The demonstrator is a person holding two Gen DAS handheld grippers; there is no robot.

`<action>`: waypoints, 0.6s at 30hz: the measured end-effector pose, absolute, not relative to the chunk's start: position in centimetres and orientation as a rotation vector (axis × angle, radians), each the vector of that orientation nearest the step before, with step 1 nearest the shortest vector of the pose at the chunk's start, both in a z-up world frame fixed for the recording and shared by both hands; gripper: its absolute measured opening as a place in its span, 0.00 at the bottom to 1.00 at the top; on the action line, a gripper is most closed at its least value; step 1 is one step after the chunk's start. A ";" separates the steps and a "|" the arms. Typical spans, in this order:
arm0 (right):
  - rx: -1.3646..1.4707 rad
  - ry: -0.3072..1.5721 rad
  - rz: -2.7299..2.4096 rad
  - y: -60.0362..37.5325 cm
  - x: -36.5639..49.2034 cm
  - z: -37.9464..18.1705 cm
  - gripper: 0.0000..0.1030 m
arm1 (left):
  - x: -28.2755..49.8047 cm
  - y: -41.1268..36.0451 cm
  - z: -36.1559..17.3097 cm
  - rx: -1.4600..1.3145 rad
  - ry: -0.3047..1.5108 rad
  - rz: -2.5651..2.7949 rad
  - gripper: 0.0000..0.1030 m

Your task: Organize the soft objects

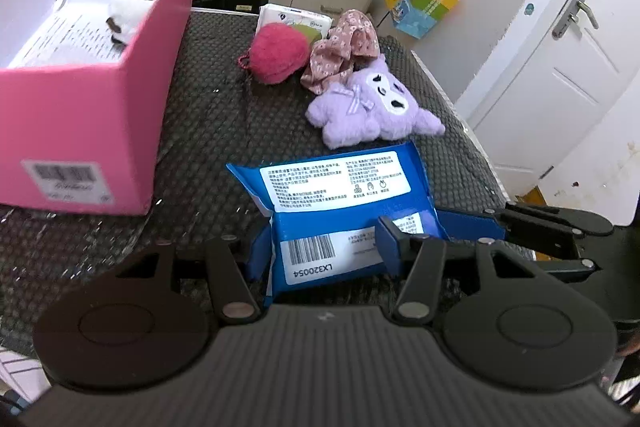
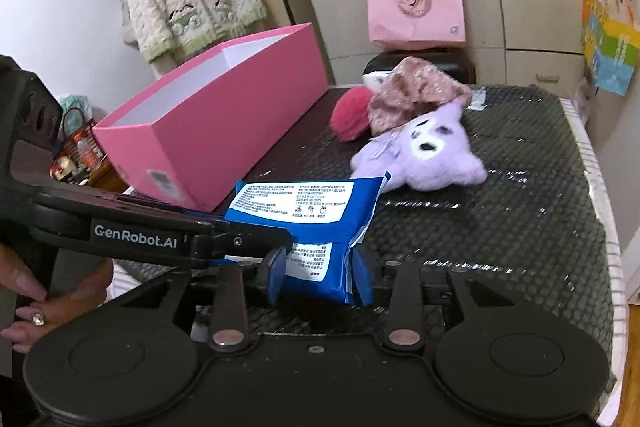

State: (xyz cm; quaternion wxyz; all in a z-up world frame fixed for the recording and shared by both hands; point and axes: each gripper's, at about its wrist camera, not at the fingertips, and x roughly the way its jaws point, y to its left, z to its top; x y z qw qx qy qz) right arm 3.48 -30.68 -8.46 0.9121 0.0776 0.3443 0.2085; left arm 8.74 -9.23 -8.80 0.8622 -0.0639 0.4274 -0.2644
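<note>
Gripping the blue wipes pack (image 1: 340, 203) between narrow jaws, the left gripper (image 1: 320, 247) holds one end. The right gripper (image 2: 320, 277) straddles the other end; whether its pads press cannot be told. Ahead lies the purple plush (image 1: 376, 107).

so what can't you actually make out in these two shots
- Pink box contents: hidden by its wall in the right wrist view; the left wrist view shows only a panda plush and printed paper.
- White packet: mostly behind the red fuzzy pouch and floral cloth.
- Blue wipes pack: label print too small to read.
- Right gripper: whether its pads press the pack.
</note>
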 end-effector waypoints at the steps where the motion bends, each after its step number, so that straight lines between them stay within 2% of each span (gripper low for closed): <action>1: 0.157 0.711 0.436 -30.4 3.2 -8.3 0.43 | 8.6 -8.8 -8.7 -0.134 0.901 -0.562 0.51; 16: 0.127 0.778 0.556 -24.6 1.9 -5.9 0.46 | 6.8 -1.2 -7.0 -0.136 1.016 -0.616 0.51; 18: 0.106 0.776 0.570 -23.4 1.6 -5.3 0.50 | 6.5 -0.2 -6.5 -0.132 1.019 -0.622 0.51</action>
